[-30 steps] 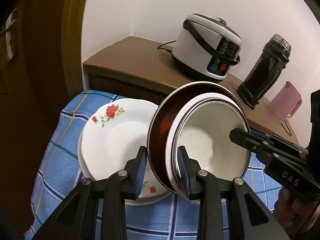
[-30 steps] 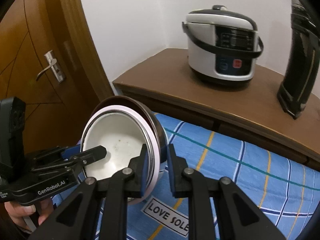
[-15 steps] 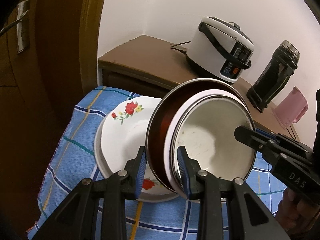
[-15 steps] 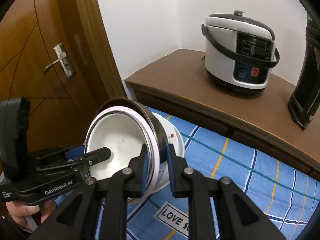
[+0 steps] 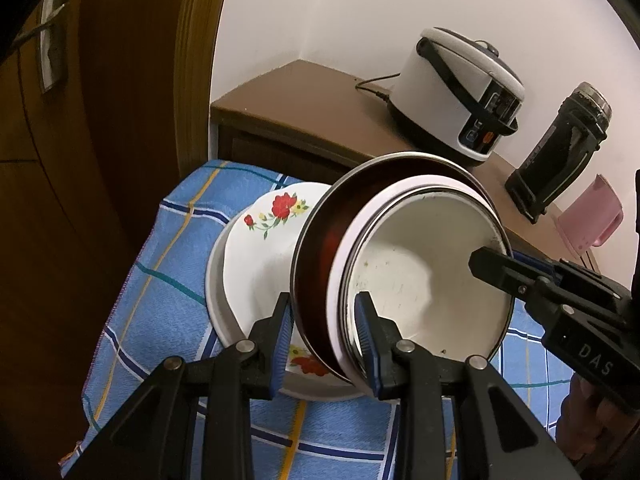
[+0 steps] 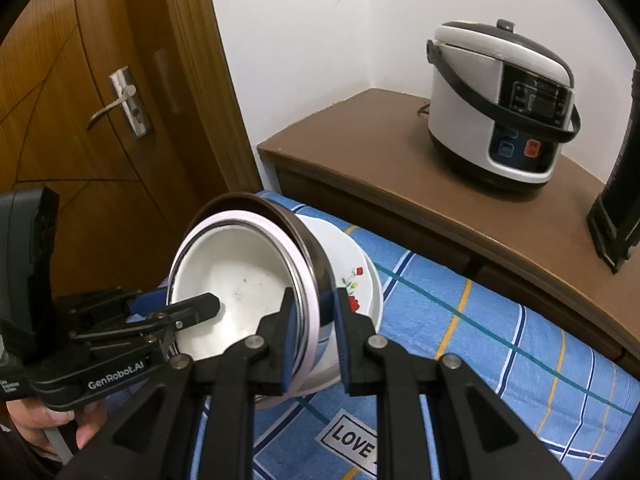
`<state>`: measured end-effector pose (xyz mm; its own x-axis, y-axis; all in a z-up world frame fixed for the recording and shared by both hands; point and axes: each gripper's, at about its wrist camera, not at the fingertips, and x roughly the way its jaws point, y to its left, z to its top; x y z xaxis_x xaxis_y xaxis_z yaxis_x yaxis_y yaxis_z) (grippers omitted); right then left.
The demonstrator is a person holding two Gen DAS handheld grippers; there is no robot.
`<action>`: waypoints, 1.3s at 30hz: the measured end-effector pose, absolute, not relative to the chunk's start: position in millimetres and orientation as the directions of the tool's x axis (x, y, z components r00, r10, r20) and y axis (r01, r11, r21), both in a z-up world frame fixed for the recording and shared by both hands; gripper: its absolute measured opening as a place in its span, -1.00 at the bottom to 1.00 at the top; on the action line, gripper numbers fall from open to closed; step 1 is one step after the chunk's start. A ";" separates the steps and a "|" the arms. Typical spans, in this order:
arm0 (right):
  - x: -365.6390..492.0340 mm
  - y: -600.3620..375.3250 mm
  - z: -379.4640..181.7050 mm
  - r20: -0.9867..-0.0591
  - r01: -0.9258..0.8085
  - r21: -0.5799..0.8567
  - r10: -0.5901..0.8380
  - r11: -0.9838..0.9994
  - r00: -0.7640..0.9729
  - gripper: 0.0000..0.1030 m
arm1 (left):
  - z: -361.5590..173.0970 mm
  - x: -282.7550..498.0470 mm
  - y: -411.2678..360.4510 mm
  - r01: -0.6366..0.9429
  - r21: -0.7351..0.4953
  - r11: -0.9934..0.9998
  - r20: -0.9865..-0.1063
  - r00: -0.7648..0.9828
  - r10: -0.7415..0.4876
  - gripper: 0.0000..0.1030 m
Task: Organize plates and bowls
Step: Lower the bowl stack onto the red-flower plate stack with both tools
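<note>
The bowls (image 5: 420, 280) cover most of the flowered plate (image 5: 264, 248), so how many plates sit under it, no idea. Flask (image 6: 624, 184) is chopped off by the right wrist view's edge, and the cloth (image 6: 356, 444) lettering is half hidden.

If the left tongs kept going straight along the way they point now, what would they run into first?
The left tongs are shut on the rim of the nested bowls. Straight ahead and below lies the flowered plate on the blue checked cloth, so probably the plate comes first, though depth is unclear.
</note>
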<state>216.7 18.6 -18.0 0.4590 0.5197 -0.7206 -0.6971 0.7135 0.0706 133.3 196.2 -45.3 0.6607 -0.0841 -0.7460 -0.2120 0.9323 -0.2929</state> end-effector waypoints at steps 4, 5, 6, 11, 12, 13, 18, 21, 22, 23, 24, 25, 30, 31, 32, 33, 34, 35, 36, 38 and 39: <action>218.6 20.4 -22.4 -0.729 -0.695 0.069 0.511 0.716 0.454 -0.66 | -49.3 135.7 195.6 -0.212 -0.292 0.933 -0.754 0.652 -0.087 -0.35; 219.9 19.8 -24.2 -0.732 -0.693 0.072 0.510 0.717 0.451 -0.66 | -49.9 136.8 195.5 -0.212 -0.292 0.933 -0.755 0.649 -0.089 -0.35; 221.2 19.7 -25.8 -0.735 -0.691 0.076 0.509 0.719 0.448 -0.66 | -50.7 137.5 195.3 -0.211 -0.291 0.933 -0.757 0.647 -0.090 -0.35; 228.7 18.8 -34.2 -0.747 -0.679 0.101 0.507 0.727 0.431 -0.65 | -53.3 142.3 194.3 -0.205 -0.287 0.936 -0.767 0.634 -0.096 -0.35; 229.8 18.6 -35.5 -0.748 -0.677 0.104 0.506 0.729 0.430 -0.65 | -53.4 143.4 194.0 -0.203 -0.283 0.937 -0.769 0.632 -0.096 -0.35; 231.4 18.5 -36.9 -0.748 -0.674 0.109 0.507 0.730 0.428 -0.65 | -53.6 144.1 193.9 -0.200 -0.281 0.939 -0.770 0.630 -0.096 -0.35; 236.3 18.0 -40.8 -0.753 -0.666 0.129 0.509 0.734 0.416 -0.65 | -53.2 147.9 194.1 -0.197 -0.273 0.942 -0.776 0.624 -0.094 -0.35; 239.3 20.2 -41.4 -0.757 -0.667 0.135 0.510 0.733 0.408 -0.65 | -54.8 151.4 196.6 -0.201 -0.270 0.942 -0.786 0.611 -0.095 -0.35; 240.2 21.4 -42.2 -0.759 -0.667 0.136 0.510 0.733 0.405 -0.65 | -55.4 153.0 197.4 -0.200 -0.266 0.943 -0.789 0.607 -0.094 -0.35; 242.0 22.8 -43.8 -0.762 -0.667 0.144 0.512 0.731 0.397 -0.65 | -55.9 154.4 198.7 -0.202 -0.266 0.943 -0.792 0.603 -0.094 -0.35; 243.2 23.5 -44.2 -0.761 -0.665 0.150 0.515 0.731 0.395 -0.65 | -56.4 156.0 199.9 -0.204 -0.267 0.942 -0.794 0.601 -0.095 -0.35; 244.3 23.7 -44.3 -0.761 -0.664 0.154 0.517 0.731 0.392 -0.64 | -55.9 157.0 201.8 -0.202 -0.272 0.941 -0.792 0.602 -0.100 -0.35; 250.5 27.1 -46.7 -0.764 -0.657 0.175 0.522 0.733 0.379 -0.63 | -53.2 160.0 204.4 -0.201 -0.263 0.943 -0.792 0.603 -0.092 -0.35; 252.3 27.7 -47.2 -0.764 -0.655 0.179 0.523 0.734 0.378 -0.63 | -52.6 161.1 205.1 -0.200 -0.264 0.944 -0.792 0.604 -0.093 -0.35; 254.7 28.0 -48.2 -0.764 -0.652 0.186 0.525 0.735 0.374 -0.62 | -52.1 162.3 205.9 -0.198 -0.265 0.944 -0.791 0.604 -0.096 -0.35; 256.7 28.9 -48.6 -0.765 -0.651 0.191 0.527 0.735 0.370 -0.62 | -51.8 163.1 206.9 -0.197 -0.268 0.943 -0.790 0.604 -0.099 -0.35; 259.4 29.5 -49.3 -0.767 -0.649 0.199 0.529 0.735 0.363 -0.61 | -51.3 164.4 208.4 -0.196 -0.275 0.941 -0.790 0.604 -0.105 -0.35; 262.1 29.6 -49.9 -0.768 -0.646 0.209 0.532 0.734 0.356 -0.59 | -50.9 165.6 209.8 -0.195 -0.283 0.939 -0.790 0.602 -0.113 -0.34; 264.6 30.1 -49.9 -0.770 -0.644 0.219 0.535 0.733 0.347 -0.59 | -50.6 167.1 211.9 -0.193 -0.293 0.937 -0.791 0.599 -0.124 -0.34; 270.5 32.3 -49.5 -0.777 -0.644 0.239 0.541 0.727 0.323 -0.56 | -50.7 170.1 216.9 -0.196 -0.319 0.927 -0.796 0.587 -0.149 -0.34; 272.0 34.6 -49.2 -0.780 -0.646 0.241 0.540 0.724 0.315 -0.56 | -50.4 170.7 218.0 -0.197 -0.326 0.925 -0.797 0.583 -0.156 -0.34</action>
